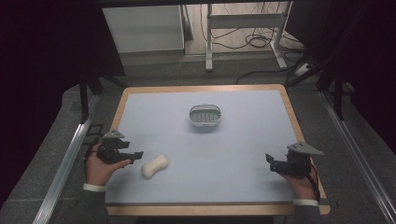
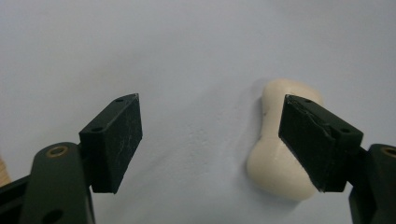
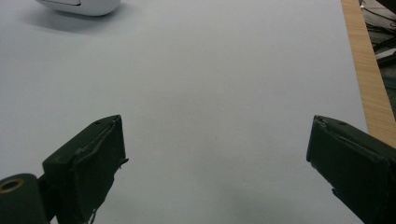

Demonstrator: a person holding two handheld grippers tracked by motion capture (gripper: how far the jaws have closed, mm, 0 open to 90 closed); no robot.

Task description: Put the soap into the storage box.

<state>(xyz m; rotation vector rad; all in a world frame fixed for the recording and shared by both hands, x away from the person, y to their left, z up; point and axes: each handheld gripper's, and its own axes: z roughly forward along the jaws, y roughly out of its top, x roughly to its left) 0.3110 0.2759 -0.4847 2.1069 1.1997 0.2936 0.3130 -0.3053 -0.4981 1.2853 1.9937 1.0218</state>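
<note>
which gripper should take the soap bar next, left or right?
Left, probably. The left gripper is open right beside the soap bar, which already lies by one jaw in the left gripper view. The right gripper, also open, sits across the table.

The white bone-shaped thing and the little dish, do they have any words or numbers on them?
No words or numbers can be read anywhere.
The cream bone-shaped soap bar is plain.
The white oval slotted soap dish shows slots and no lettering.
The left claw and right claw carry no labels.
</note>
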